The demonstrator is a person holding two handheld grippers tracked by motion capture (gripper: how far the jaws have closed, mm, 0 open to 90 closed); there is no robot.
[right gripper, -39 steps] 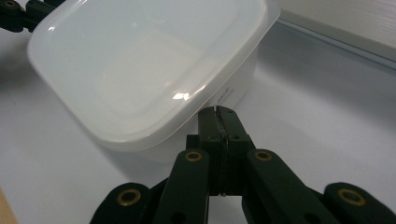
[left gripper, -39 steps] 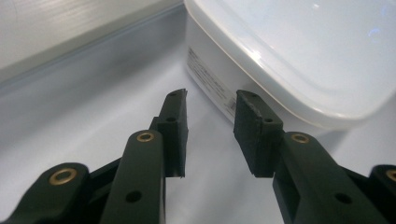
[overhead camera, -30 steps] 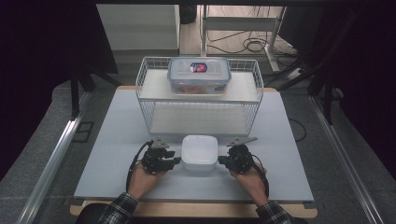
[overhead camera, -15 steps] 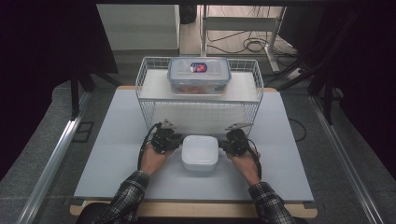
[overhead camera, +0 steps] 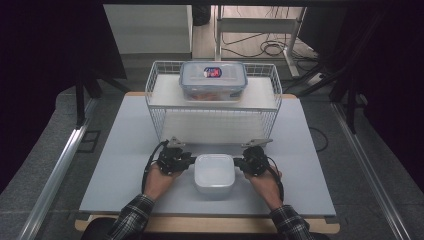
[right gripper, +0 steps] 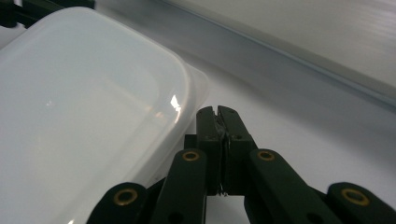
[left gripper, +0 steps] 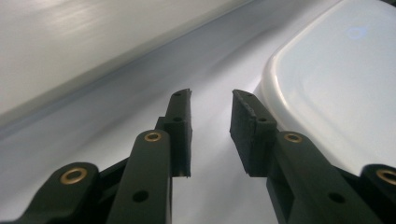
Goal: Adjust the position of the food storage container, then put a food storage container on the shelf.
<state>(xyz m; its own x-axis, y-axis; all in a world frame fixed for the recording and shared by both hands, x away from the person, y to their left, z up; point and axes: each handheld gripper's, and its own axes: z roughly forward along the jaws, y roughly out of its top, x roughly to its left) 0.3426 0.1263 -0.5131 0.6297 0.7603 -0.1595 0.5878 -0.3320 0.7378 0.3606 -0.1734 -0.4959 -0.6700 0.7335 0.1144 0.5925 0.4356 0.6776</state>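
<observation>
Pale grey tabletop (overhead camera: 125, 150) spreads under both hands, dark floor all round it. At the near middle, the left gripper (overhead camera: 186, 161) has its jaws apart, just opened a little further, with nothing between them; one jaw lies just beside the rim of the white rounded-square plastic container (overhead camera: 215, 172). The right gripper (overhead camera: 241, 163) is pressed together on a thin lip at that container's other side. Bare table lies open to either side and toward the near edge. Straight beyond the container stands a white wire basket (overhead camera: 155, 95), close ahead of both grippers, with a clear lidded plastic box (overhead camera: 213, 80) on top.
</observation>
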